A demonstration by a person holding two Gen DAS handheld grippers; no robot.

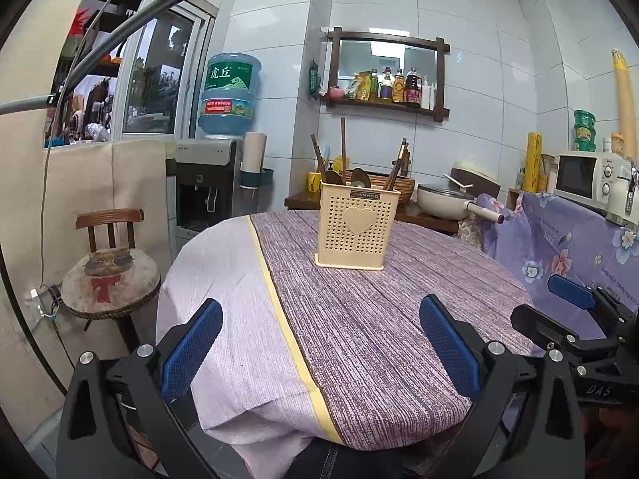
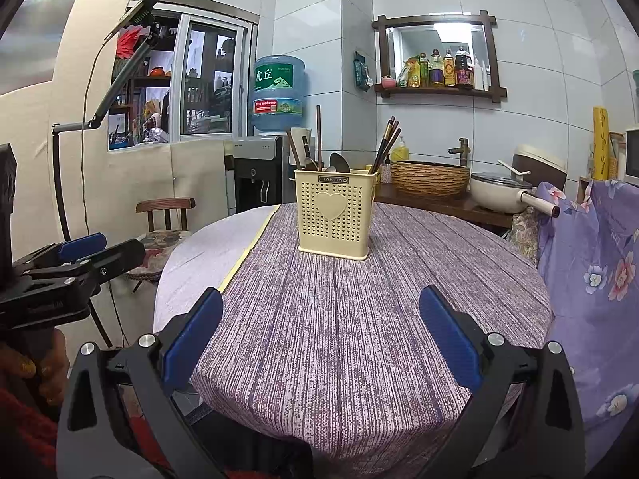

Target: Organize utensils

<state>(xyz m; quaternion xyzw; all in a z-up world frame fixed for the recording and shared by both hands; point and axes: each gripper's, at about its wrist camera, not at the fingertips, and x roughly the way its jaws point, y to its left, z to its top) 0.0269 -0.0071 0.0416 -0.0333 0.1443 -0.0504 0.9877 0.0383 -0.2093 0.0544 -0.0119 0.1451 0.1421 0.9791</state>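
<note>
A cream perforated utensil holder with a heart on its front stands upright at the far side of the round table. Several dark chopsticks and metal spoons stick out of its top. My left gripper hovers open over the near table edge, nothing between its blue pads. My right gripper is open too, also empty, well short of the holder. Each gripper shows at the side of the other's view.
A purple striped cloth with a yellow band covers the table. A chair with a cushion stands left. Behind are a water dispenser, a counter with a woven basket and a pan, and a floral-covered surface at right.
</note>
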